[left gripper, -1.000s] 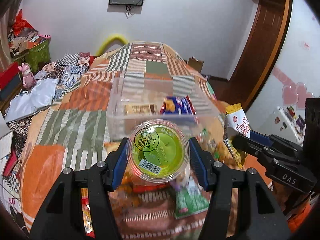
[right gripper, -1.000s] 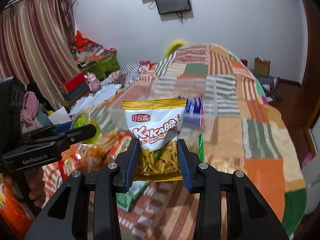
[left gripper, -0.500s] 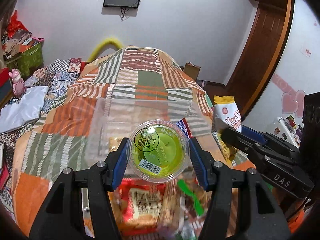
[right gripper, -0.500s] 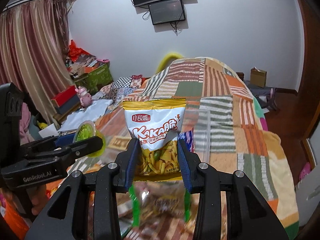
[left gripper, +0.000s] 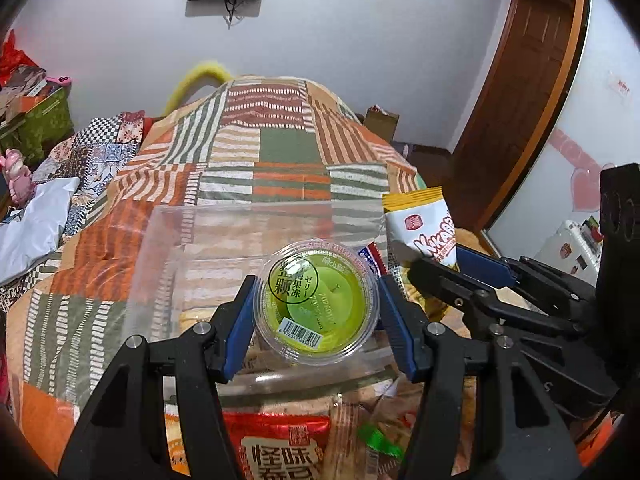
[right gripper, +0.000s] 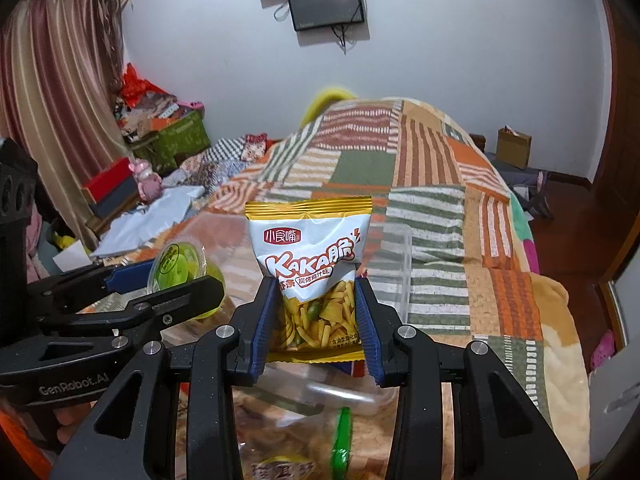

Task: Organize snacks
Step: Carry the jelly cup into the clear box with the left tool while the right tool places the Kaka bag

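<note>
2 grippers are loaded, and we see each from its own camera and from the other's. Our left gripper (left gripper: 316, 312) has its blue pads pinching a green jelly cup (left gripper: 316, 300) at 9 and 3 o'clock of the cup's rim; the printed lid faces the lens, barcode toward 6. Our right gripper (right gripper: 316, 316) pinches a KAKA crisps packet (right gripper: 310, 256) by its lower half, upright, with the gold top seal standing free above the pads.

From the left wrist camera, the right gripper (left gripper: 436, 264) sits at 3 o'clock of the cup, near it but apart, with the packet (left gripper: 424, 228) rising beyond the container's right wall. From the right wrist camera, the left gripper (right gripper: 192, 280) lies at 9 o'clock of the packet, the cup (right gripper: 178, 266) between its fingers.

Ahead of both grippers stands a clear plastic container (left gripper: 168, 248) on the patchwork quilt (left gripper: 288, 152). The cup hangs over its near half, and the near rim runs just below the cup at 6 o'clock. Some flat packets show through the walls on the container's floor, blurred; the far half looks open. The far and left rims stand clear of both grippers.

At 6 o'clock, below the left fingers, lies a red snack bag (left gripper: 276, 440) and a clear bag with a green clip (left gripper: 376, 440), close under the near rim. Quilt beyond the container toward 12 o'clock lies bare up to the wall.
</note>
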### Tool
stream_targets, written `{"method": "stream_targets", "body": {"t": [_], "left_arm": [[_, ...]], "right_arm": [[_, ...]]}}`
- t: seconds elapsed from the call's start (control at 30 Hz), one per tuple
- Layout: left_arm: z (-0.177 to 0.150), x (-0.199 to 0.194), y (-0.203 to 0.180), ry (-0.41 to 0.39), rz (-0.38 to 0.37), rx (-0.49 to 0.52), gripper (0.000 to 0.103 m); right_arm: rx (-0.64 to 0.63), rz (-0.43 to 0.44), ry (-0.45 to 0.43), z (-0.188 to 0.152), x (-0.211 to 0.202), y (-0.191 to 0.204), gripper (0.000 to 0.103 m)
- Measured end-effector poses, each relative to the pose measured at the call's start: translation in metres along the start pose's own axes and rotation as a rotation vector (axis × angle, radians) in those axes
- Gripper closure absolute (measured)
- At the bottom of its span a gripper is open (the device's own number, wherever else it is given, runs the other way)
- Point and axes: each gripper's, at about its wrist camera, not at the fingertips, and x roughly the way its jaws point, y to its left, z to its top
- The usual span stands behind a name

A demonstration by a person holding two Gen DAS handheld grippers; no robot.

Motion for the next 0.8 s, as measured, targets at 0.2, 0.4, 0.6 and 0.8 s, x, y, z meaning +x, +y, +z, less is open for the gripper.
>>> {"method": "stream_targets", "body": {"t": [0.2,0.4,0.6,0.8], "left_arm": [[-0.002,0.018,0.003,0.034,0.006,0.015,0.045],[-0.006,0.032,0.004,0.079,0.001,0.017,0.045],[-0.007,0.041,0.005,0.129,-0.030,-0.001,0.045],[-0.007,0.041,0.002,0.149,-0.018,0.007,0.042]], "right_arm": [[0.003,-0.009,0.049,-0.005,0.014,-0.010,0.067],[-0.007,-0.020,0.085,-0.006,0.022,-0.011,0.067],[-0.011,-0.029,0.110,-0.009,0.023,-0.013,0.067],[-0.005,-0.022,0.108,-0.009,0.015,-0.015,0.063]]}}
